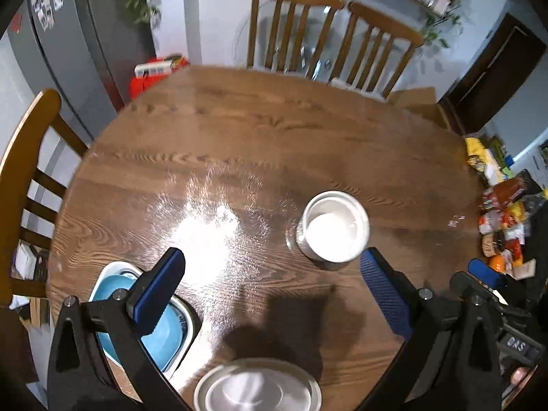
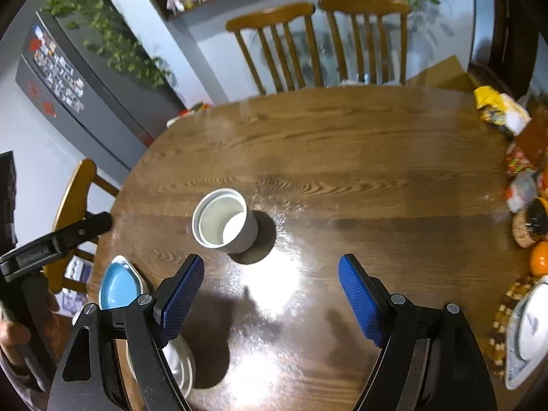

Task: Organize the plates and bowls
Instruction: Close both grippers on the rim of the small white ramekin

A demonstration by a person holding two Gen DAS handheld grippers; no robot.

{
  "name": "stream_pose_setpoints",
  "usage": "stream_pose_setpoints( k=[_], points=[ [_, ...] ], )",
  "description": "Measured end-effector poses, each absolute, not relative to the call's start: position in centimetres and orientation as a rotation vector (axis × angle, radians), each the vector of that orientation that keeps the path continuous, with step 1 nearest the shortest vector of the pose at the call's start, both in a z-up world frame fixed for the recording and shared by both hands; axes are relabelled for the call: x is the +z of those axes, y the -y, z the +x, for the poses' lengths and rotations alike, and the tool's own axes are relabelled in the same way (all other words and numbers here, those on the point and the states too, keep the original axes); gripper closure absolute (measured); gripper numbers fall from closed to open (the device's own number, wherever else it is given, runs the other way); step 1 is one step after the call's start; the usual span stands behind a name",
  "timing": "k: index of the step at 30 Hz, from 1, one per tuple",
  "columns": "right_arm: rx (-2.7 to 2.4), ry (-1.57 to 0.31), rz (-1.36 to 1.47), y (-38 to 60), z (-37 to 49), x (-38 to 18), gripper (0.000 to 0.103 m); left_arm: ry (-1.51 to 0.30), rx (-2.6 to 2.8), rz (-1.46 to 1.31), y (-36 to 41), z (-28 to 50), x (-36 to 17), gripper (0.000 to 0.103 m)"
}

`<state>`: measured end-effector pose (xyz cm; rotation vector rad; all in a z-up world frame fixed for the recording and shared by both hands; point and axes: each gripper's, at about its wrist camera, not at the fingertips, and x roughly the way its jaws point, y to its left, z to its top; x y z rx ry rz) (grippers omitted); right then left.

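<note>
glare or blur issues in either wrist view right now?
Left wrist: blown-out glare on the table, left of the white cup; chairs and rim clutter smeared. Right wrist: glare patch between the open fingers, cup casts a dark shadow; edges blurred and bent.

Little can be read. In the left wrist view, the right gripper (image 1: 486, 275) carries a small plate with pale letters, upside down, too unclear to spell. In the right wrist view, the left gripper (image 2: 82, 229) bears a blurred, unreadable label.

Wood table (image 1: 260, 130), white cup (image 1: 334, 229), blue dish (image 1: 161, 335), prob. saucer (image 1: 257, 390), snacks at edge (image 2: 524, 185)
</note>
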<state>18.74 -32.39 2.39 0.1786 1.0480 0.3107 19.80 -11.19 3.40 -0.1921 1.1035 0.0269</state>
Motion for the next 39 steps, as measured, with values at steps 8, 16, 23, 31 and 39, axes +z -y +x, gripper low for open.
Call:
stream_pose_setpoints(
  k=[8, 16, 23, 31, 39],
  points=[
    [0.31, -1.117, 0.22, 31.0, 22.4, -0.9, 0.022, -1.177, 0.039, -0.197, 12.5, 22.6, -0.6, 0.003],
    [0.333, -1.146, 0.218, 29.3, 25.2, -3.3, 0.024, -1.217, 0.033, -0.15, 13.1, 24.5, -3.1, 0.012],
    [0.361, -1.157, 0.207, 28.3, 26.2, -4.8, 0.047, -1.245, 0.005, -0.092, 13.8, 25.2, -4.5, 0.041],
    [0.398, -1.194, 0.192, 27.2, 26.5, -6.1, 0.068, -1.252, -0.006, -0.04, 14.8, 25.7, -5.3, 0.056],
    [0.424, -1.192, 0.177, 26.0, 26.5, -6.0, 0.085, -1.249, -0.055, -0.028, 16.2, 25.8, -5.8, 0.085]
  ],
)
